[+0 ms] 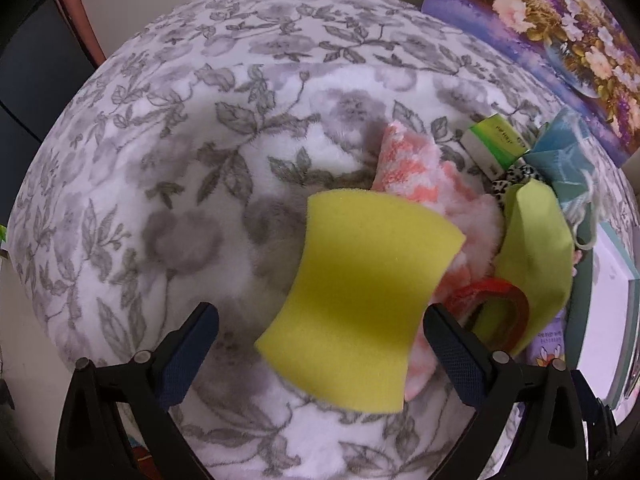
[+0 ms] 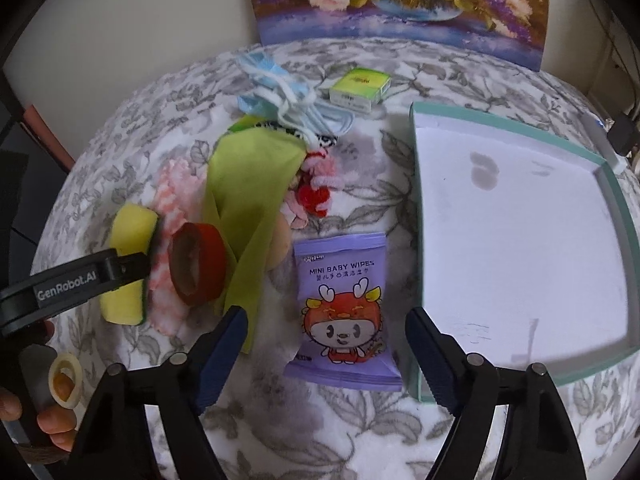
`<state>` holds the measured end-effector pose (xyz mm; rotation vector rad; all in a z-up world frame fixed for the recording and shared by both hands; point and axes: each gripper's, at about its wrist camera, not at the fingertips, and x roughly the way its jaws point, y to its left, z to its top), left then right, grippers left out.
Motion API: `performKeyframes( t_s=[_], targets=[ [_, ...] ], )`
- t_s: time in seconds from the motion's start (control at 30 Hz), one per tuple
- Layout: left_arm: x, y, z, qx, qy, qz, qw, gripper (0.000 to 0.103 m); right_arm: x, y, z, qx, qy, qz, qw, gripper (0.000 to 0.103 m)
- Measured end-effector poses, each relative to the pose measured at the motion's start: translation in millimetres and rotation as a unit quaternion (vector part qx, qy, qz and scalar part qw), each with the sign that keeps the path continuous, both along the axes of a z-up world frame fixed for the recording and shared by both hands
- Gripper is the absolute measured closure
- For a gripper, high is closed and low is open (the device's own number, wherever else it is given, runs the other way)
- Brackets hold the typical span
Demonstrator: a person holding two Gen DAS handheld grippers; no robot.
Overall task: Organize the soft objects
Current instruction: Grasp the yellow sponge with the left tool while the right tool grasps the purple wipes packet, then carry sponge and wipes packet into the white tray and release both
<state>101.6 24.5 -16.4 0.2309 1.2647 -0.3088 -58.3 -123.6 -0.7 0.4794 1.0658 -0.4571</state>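
**Sorting soft things into a box: a sponge and a pack of wipes under the two grippers**

Lying on a table covered with a fluffy grey-flowered blanket (image 2: 360, 420) is a heap of soft things: a pink cloth (image 1: 412, 168), a lime-green cloth (image 2: 248, 184), a red tape roll (image 2: 196, 264), face masks (image 2: 280, 96). A shallow white box with a teal rim (image 2: 416, 216) sits empty to the right.

The left gripper (image 1: 320, 344) has its fingers spread wide on either side of a yellow sponge (image 1: 360, 300); they do not appear to press on it, though whether the sponge rests on the pile or is touched underneath cannot be told. It looks light and squashy, so a squeeze across its narrowed waist should hold.

The right gripper (image 2: 328, 344) points down over a purple pack of baby wipes (image 2: 340, 308), lying flat just beside the box. Its fingers stand open, holding nothing. The pack looks soft but slick (a plastic wrapper), so gripping across its padded middle seems safer than the thin sealed ends.
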Motion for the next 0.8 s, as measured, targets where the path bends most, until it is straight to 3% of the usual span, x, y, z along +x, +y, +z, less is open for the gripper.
performKeyframes(
  t_s=[0.23, 0.37, 0.8],
  targets=[
    [3, -13, -15, 0.001, 0.016, -0.005, 0.9999, 0.022, 12, 1, -12, -0.005, 0.015, 0.012, 1.000, 0.032],
    [0, -16, -17, -0.005, 0.019, -0.010, 0.9997, 0.031, 13, -2, -25, 0.009, 0.027, 0.004, 1.000, 0.048],
    [-5, -21, 5, 0.017, -0.015, -0.004, 0.9997, 0.035, 4, -6, -22, 0.022, 0.011, -0.006, 1.000, 0.051]
  ],
)
